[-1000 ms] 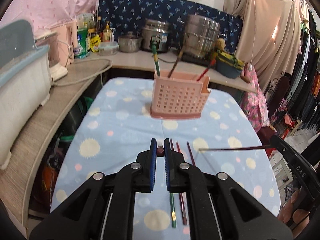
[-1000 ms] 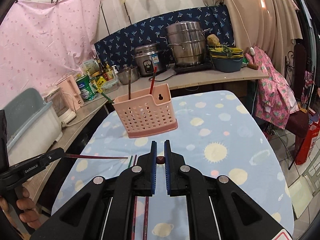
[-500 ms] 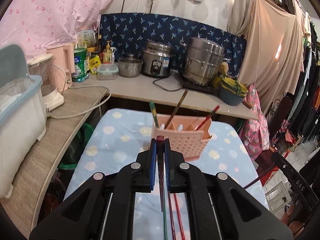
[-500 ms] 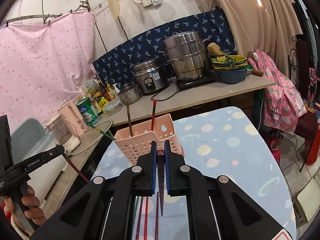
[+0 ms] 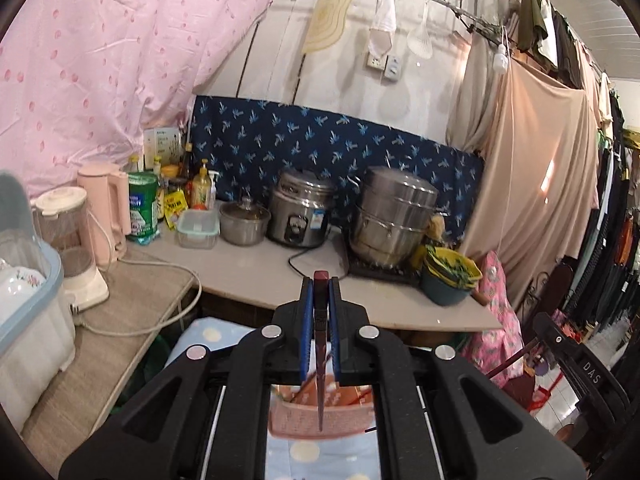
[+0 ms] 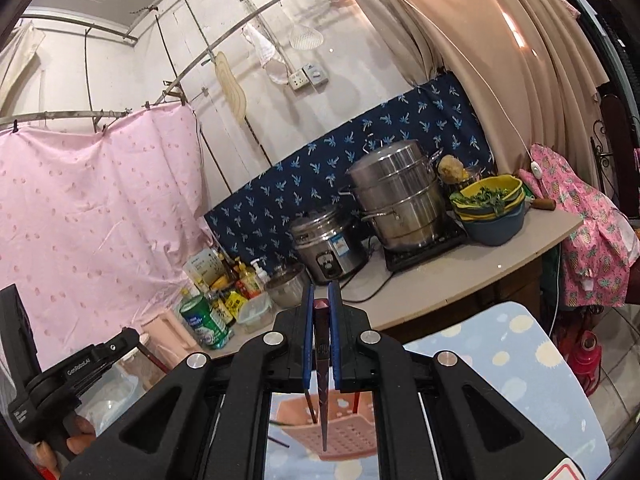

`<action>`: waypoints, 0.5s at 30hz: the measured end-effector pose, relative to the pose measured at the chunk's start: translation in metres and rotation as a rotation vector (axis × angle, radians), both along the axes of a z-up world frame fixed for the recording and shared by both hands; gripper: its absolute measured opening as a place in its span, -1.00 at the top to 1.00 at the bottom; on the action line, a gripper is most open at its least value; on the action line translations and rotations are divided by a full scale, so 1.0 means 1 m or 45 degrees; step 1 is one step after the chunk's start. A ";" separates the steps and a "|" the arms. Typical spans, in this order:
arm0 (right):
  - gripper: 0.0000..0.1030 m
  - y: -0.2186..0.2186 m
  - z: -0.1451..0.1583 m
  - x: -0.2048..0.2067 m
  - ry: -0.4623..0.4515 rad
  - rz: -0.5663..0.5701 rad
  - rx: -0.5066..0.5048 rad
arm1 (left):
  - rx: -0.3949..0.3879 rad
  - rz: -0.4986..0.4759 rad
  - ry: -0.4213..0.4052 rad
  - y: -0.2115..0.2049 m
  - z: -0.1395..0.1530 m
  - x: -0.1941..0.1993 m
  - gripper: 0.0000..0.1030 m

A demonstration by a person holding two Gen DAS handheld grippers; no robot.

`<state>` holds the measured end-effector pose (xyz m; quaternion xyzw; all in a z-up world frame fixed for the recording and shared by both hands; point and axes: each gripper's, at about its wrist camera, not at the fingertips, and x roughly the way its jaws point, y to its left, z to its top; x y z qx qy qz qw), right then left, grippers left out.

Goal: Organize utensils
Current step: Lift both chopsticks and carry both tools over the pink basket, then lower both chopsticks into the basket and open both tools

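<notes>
Lifting higher than a second ago, left tongs (image 5: 320,292) and right tongs (image 6: 321,300) each clench a dark red chopstick (image 5: 320,360), tips dangling over the pink perforated plastic basket (image 5: 320,420) ("DAS", "GenRobot.AI" on handles).

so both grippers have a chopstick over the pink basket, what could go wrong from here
1. Each gripper, left gripper and right gripper, pinches its chopstick near the top end, so the long tip could swing and miss the pink basket.
2. Chopsticks already standing in the basket could block the incoming tips.
</notes>
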<state>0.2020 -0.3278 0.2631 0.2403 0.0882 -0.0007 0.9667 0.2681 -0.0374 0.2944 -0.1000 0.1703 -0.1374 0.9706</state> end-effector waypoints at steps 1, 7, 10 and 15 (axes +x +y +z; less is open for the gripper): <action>0.86 -0.001 0.003 0.007 -0.013 -0.007 0.010 | 0.002 0.013 -0.014 -0.002 0.002 0.005 0.86; 0.86 -0.006 -0.001 0.054 0.005 0.000 0.051 | 0.033 0.062 -0.032 -0.012 -0.002 0.038 0.86; 0.86 -0.005 -0.021 0.075 0.075 0.015 0.044 | 0.056 0.064 0.000 -0.013 -0.015 0.052 0.86; 0.86 0.000 -0.057 0.095 0.182 0.036 0.015 | 0.071 0.050 0.065 -0.015 -0.041 0.068 0.86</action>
